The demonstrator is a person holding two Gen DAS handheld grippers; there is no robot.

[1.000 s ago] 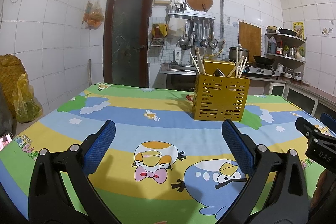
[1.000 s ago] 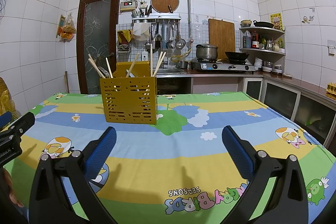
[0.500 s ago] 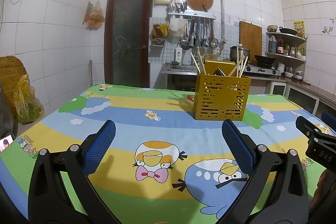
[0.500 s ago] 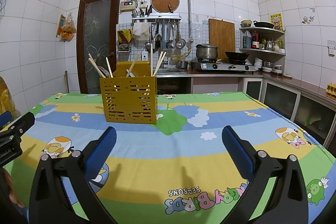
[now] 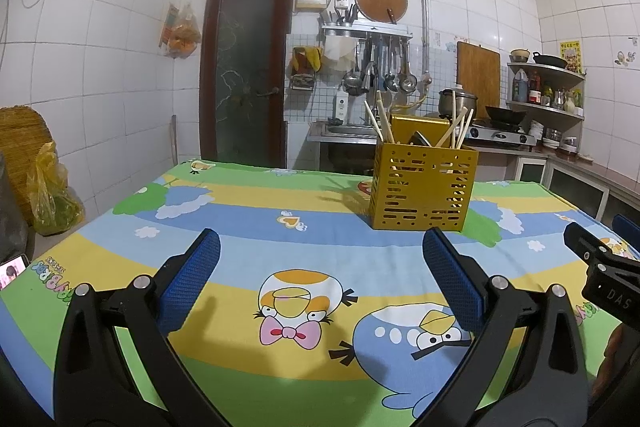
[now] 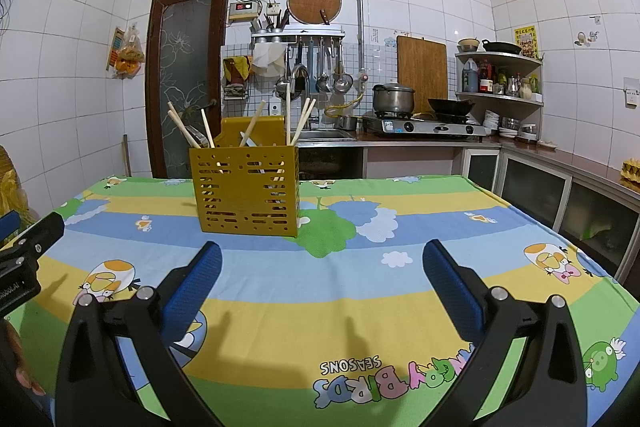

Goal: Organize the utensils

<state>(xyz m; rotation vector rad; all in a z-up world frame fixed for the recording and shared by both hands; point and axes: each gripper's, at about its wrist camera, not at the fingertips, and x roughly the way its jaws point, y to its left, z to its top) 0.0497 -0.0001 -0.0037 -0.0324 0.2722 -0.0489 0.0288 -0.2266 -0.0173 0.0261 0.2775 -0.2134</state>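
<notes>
Two tongs, both spread wide and gripping nothing, hover low over the table (image 5: 224,227) with its bright cartoon cloth. Going by the frames from a second ago, almost nothing has moved: my left view has crept a touch nearer the table and sits a shade higher, and my right view is unchanged. I read that as a pause, with no utensil picked up or shifted, so I judge the sorting either finished or not begun; I cannot tell which.

The yellow caddy (image 5: 423,187) stands upright on the cloth, ahead of the left tongs (image 5: 321,275) and off to their right side, well apart from the blue pads (image 5: 451,283). From the right tongs (image 6: 321,277) the same caddy (image 6: 246,189) sits ahead and to the left, again out of reach. It is a slotted box with a taller back panel, and I would expect it to slide if nudged.

Chopsticks (image 6: 184,131) lean out of it at mixed angles, fanned to both sides rather than bunched. A dark utensil (image 5: 418,139) rests among them; I cannot make out what it is. No loose utensils lie on the cloth between the tongs and the caddy.
</notes>
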